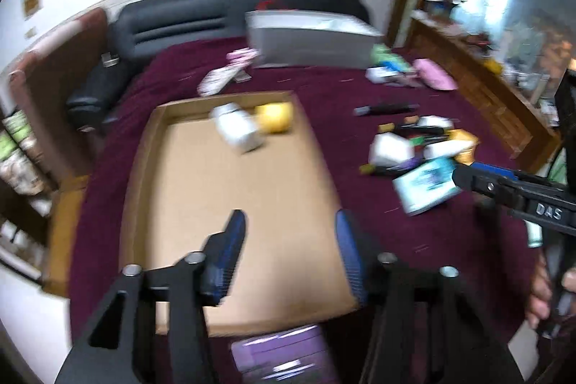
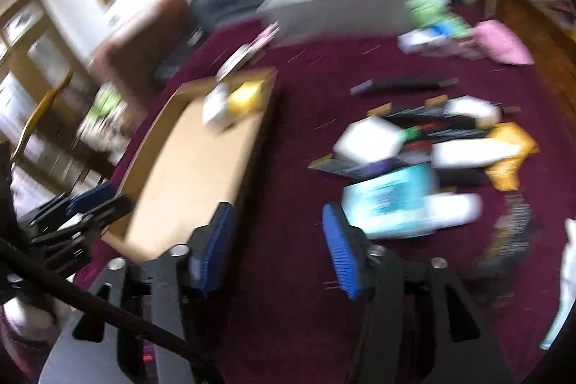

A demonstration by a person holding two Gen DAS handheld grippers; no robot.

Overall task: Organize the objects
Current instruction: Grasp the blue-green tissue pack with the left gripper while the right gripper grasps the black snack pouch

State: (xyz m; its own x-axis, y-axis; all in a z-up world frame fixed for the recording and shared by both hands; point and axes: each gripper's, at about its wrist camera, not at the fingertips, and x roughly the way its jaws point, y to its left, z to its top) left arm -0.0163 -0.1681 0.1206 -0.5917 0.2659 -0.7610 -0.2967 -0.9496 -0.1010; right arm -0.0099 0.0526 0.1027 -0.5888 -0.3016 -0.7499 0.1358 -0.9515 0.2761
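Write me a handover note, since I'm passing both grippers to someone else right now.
Left gripper: open, empty, over the cardboard tray.
Right gripper: open, empty, above the bedspread near the teal box.
Done: a white bottle and a yellow object lie in the tray's far end.
Left: the pile of boxes right of the tray, plus a black stick and scattered items farther back.

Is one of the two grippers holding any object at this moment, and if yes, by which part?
Nothing is held. The left gripper is open above the cardboard tray, and the right gripper is open above the maroon bedspread.
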